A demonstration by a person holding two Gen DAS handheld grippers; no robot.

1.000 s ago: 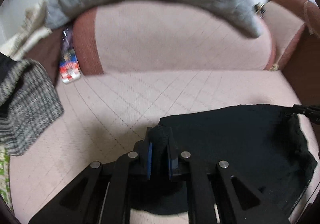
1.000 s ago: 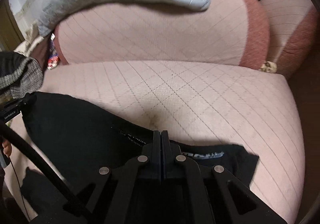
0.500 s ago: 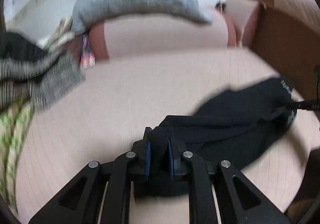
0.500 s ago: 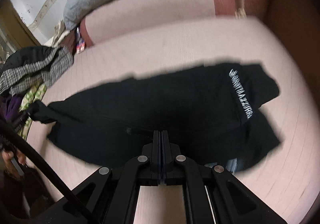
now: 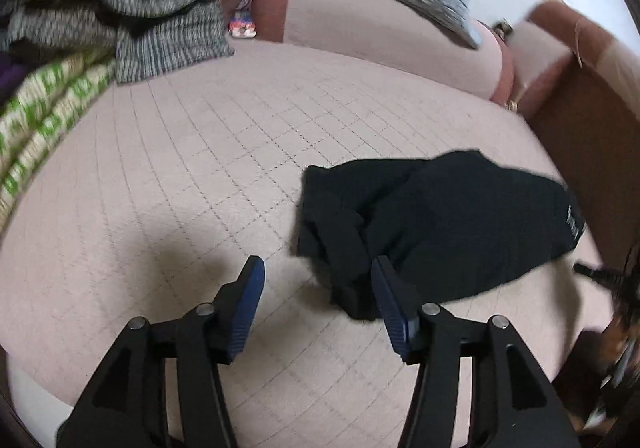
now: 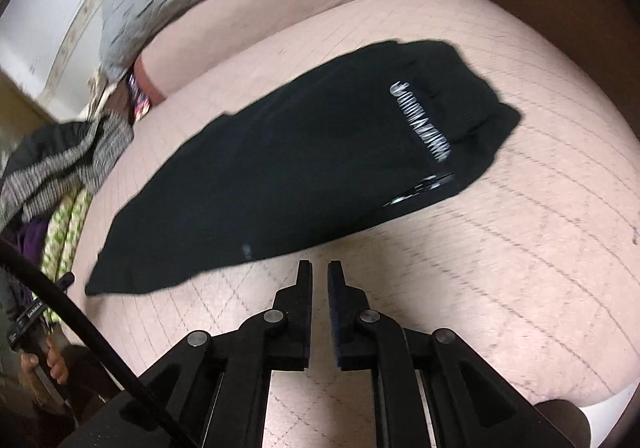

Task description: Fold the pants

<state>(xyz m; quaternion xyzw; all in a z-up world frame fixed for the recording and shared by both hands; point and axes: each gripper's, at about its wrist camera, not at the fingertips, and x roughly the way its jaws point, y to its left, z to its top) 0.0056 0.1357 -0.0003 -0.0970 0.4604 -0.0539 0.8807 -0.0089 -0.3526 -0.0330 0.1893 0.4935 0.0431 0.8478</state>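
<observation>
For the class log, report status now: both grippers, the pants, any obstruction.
Left gripper open, empty. Right gripper slightly open, empty. Black pants lying loose on pink cushion. Clothes pile off to one side, not obstructing.

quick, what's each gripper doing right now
Left gripper: open wide, empty, jaws beside the black pants.
Right gripper: slightly open, empty, just short of the pants.

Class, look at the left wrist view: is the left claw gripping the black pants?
No: the left claw is wide open, and the pants lie loose on the cushion.
</observation>
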